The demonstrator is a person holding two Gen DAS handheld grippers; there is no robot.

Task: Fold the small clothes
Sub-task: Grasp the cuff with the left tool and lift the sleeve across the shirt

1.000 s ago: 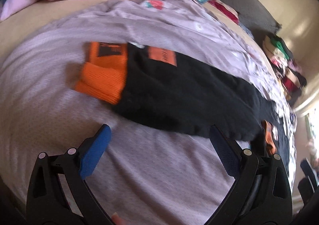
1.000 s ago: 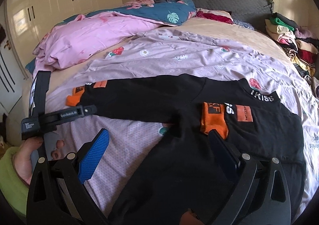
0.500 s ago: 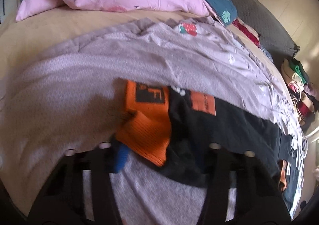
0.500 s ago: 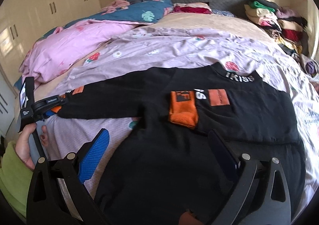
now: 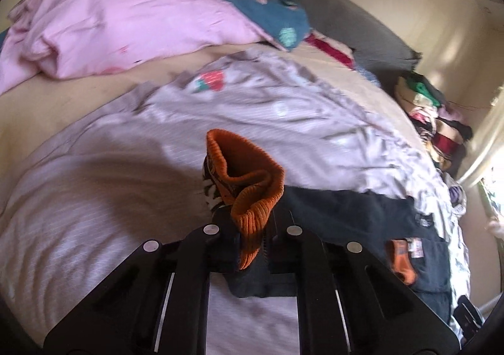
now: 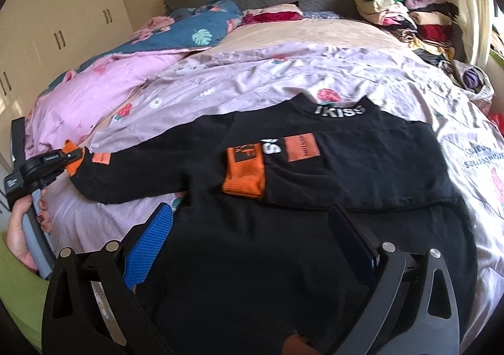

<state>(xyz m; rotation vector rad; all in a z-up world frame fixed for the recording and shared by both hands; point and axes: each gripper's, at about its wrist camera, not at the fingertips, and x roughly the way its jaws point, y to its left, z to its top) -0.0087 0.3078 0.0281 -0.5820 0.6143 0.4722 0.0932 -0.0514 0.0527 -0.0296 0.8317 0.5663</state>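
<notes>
Item: black sweatshirt (image 6: pixel 283 172) with orange cuffs, laid flat on the lilac printed sheet (image 6: pixel 252 71) of a bed, collar toward the far side. One sleeve was already folded across the chest, its orange cuff (image 6: pixel 244 175) resting near the middle; the other sleeve (image 6: pixel 141 172) was stretched out to the left.

Left gripper (image 5: pixel 252 238): closed on the outstretched sleeve's orange cuff (image 5: pixel 249 185), which was seen raised and bunched above the jaws in the left wrist view. In the right wrist view the same gripper was seen at the far left end of the sleeve, held in a bare hand (image 6: pixel 22 229).

Right gripper (image 6: pixel 252 229): jaws held wide apart, nothing between them, poised over the near hem of the garment.

Step judged in hand: folding of the second sleeve. The next move would call for the clamped cuff to be carried rightward over the chest and released beside the first cuff.

Also noted: pink duvet (image 6: pixel 94 87); stacked clothes (image 6: pixel 409 14), far right.
</notes>
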